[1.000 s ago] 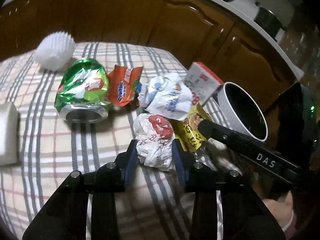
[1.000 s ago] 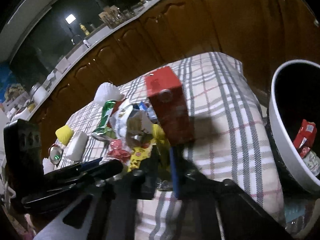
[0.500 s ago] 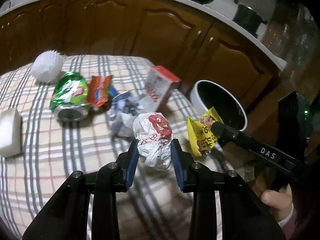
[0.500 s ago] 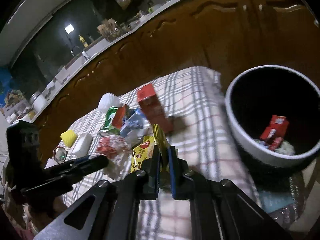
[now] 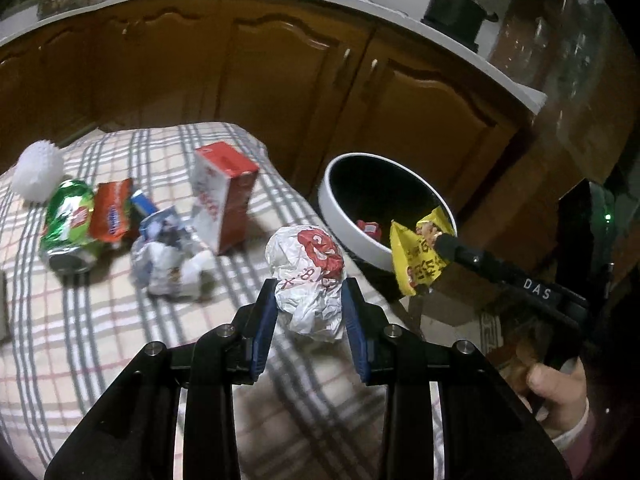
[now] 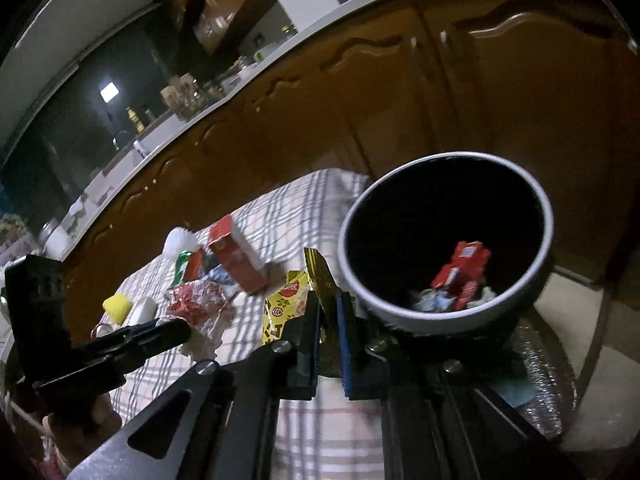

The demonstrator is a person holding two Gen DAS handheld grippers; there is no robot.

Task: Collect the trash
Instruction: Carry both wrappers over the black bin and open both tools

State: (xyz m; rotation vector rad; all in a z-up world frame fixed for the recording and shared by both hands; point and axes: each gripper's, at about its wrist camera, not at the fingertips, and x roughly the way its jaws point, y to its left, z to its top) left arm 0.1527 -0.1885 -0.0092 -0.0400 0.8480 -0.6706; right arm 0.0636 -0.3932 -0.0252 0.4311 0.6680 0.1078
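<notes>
Here the left gripper (image 5: 310, 300) has its two blue pads pressed on a crumpled white paper ball (image 5: 310, 276) with red print, so the jaws stand only as wide as the ball, and the ball hangs in the air above the checked tablecloth (image 5: 100, 320). The right gripper (image 6: 329, 320) is nearly closed; between its pads it pinches a thin yellow snack wrapper (image 6: 286, 304), which sticks up and to the left of the fingers. In the left wrist view this wrapper hangs just beside the rim of the white bin (image 5: 340, 216), on its near side.

The bin has a dark inside, and at the bottom lie a red packet (image 6: 462, 276) and some pale crumpled scraps. It stands lower than the table, at its right end.

On the cloth behind the ball there are a red and white carton (image 5: 224, 196) standing tilted, a crushed blue and white wrapper (image 5: 168, 256), an orange packet (image 5: 112, 216), a dented green can (image 5: 68, 228) on its side, and a white spiky ball (image 5: 38, 176). Brown cabinet doors (image 5: 280, 80) close the background.
</notes>
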